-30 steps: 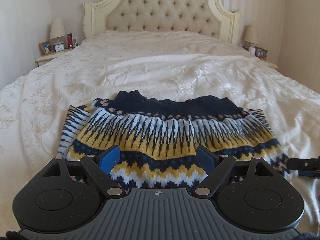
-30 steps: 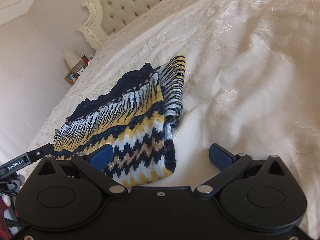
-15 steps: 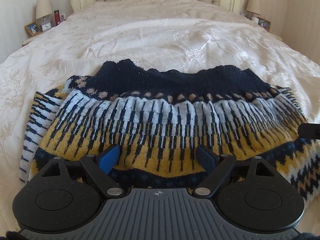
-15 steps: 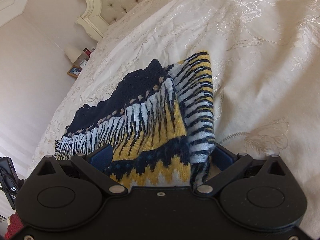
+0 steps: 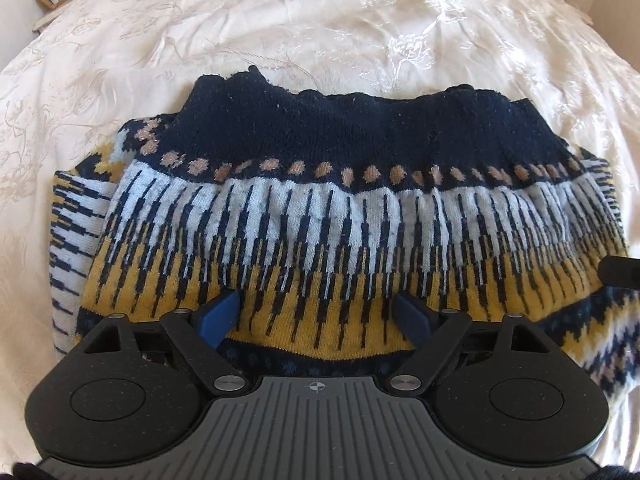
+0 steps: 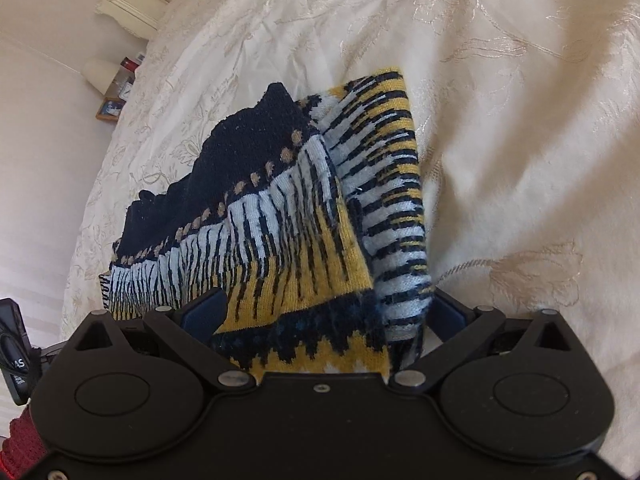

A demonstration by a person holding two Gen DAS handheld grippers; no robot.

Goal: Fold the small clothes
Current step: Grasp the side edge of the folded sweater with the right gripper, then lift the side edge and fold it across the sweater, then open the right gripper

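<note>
The sweater (image 5: 320, 216) is coarse knitted wool, matt and slightly fuzzy. Under it the bedspread (image 5: 400, 40) is smooth cloth with a satin sheen and embroidered flowers. The left gripper (image 5: 316, 318) is matt speckled black plastic with ribbed grey plate, blue pads (image 5: 218, 316) and metal pins.

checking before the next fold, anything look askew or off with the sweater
Nothing damaged. The sweater lies unevenly on the bedspread: a striped sleeve sticks out along one side, and the navy hem edge is wavy.
</note>
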